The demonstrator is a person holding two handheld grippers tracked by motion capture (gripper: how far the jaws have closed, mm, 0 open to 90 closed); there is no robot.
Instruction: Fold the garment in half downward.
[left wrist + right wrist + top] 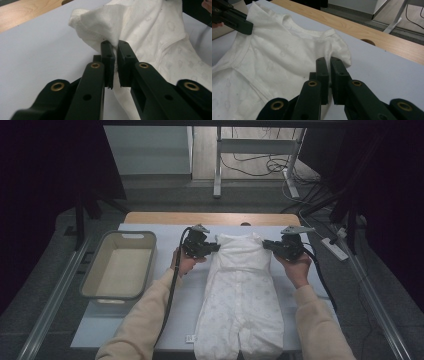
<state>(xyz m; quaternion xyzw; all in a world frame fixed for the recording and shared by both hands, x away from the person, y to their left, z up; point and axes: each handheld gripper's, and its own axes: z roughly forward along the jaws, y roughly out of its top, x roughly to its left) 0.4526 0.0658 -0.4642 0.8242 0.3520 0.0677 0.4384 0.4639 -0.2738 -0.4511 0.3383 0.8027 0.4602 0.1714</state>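
A white baby bodysuit [240, 295] lies lengthwise on the pale table cover, collar away from me, legs hanging over the near edge. My left gripper [216, 248] is shut on its left shoulder; in the left gripper view the cloth [140, 27] is pinched between the black jaws of the left gripper [115, 43] and lifted off the cover. My right gripper [266, 244] is shut on the right shoulder; the right gripper [329, 60] bites the sleeve edge of the bodysuit [274, 57]. The other gripper's jaws [234, 20] show at that view's top left.
A grey plastic tub [95, 279], empty, stands at the table's left. The light cover [175, 295] lies over a wooden tabletop [210, 218] whose far edge is bare. Metal rails run along both sides; a desk frame and cables are on the floor behind.
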